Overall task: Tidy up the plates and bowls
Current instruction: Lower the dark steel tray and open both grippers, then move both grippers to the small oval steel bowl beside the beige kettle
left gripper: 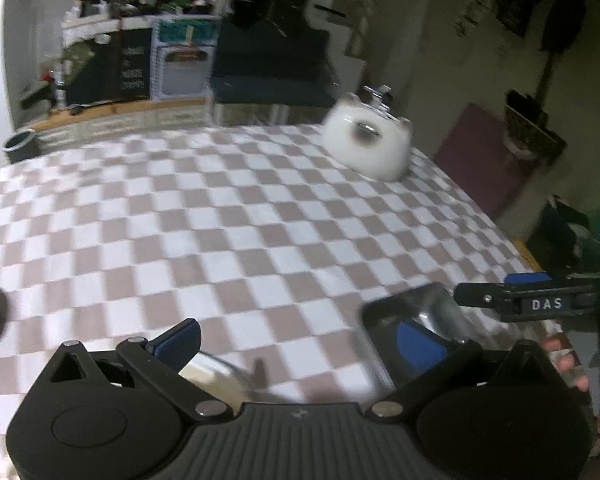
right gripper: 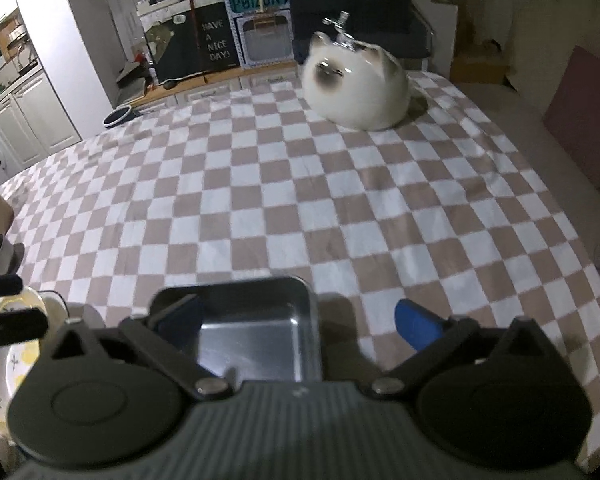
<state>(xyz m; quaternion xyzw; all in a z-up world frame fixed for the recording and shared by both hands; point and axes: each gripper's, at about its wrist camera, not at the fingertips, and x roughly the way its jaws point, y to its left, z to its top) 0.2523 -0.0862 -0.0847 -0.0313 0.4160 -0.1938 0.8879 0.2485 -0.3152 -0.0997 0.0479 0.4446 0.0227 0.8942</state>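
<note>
Both tools spread wide, steel tray [right gripper: 252, 332] by right tool [right gripper: 296, 328] left pad, unheld.

Open tablecloth [right gripper: 284, 200]; cat-shaped pot [right gripper: 356, 84] beyond, seemingly.

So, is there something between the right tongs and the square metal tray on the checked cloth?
Nothing visible does. The right tongs stand open right over the square metal tray, with one finger outside its right wall and the other at its left side. The white cat-shaped pot stands far off across the checked cloth.
</note>
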